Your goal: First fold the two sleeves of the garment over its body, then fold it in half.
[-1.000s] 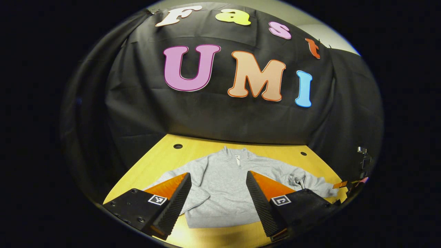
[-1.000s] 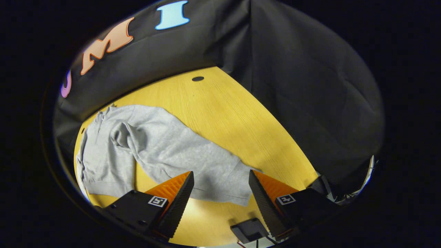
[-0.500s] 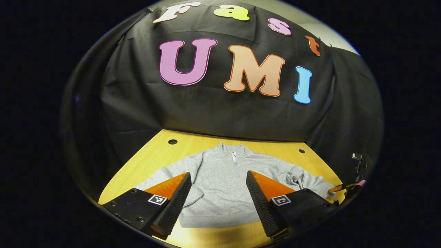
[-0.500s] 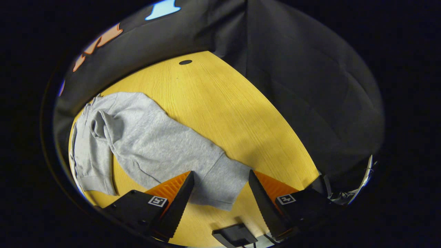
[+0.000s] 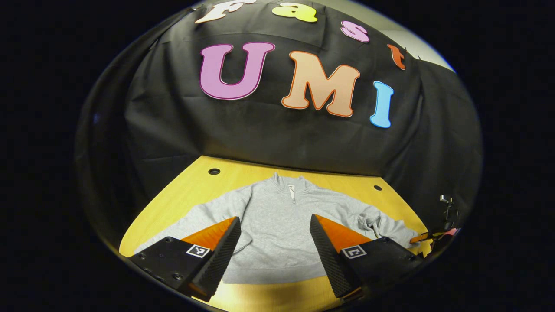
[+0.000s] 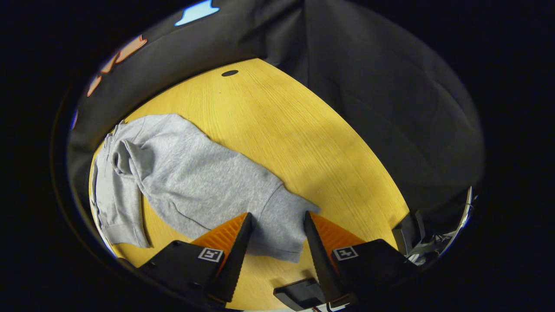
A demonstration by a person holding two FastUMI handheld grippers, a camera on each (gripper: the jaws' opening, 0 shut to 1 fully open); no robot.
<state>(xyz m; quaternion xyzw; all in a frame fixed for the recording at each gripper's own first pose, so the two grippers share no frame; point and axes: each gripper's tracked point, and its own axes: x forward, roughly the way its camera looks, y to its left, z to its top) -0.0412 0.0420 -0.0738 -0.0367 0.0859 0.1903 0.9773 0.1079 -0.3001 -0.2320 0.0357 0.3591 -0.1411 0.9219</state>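
Yellow wooden table (image 6: 303,143), one round dark hole (image 6: 230,73) toward 12 o'clock near the black cloth wall. Grey knit sweatshirt (image 6: 130,182) lies from 9 o'clock; its long grey sleeve (image 6: 208,182) runs toward 6 o'clock. Ribbed cuff (image 6: 282,225) sits between the parted fingers of the right gripper (image 6: 275,234). Small black block (image 6: 299,292) at 6 o'clock.

No words, numbers or brand marks can be read on any object. Square white tags with black block patterns (image 5: 198,251) sit on both finger mounts of the left gripper (image 5: 275,219), at lower centre of the frame. The right gripper (image 6: 275,213) carries matching tags; none bears characters. The small pale collar label (image 5: 291,189) on the grey fleece sweatshirt (image 5: 277,225) is too small to read.
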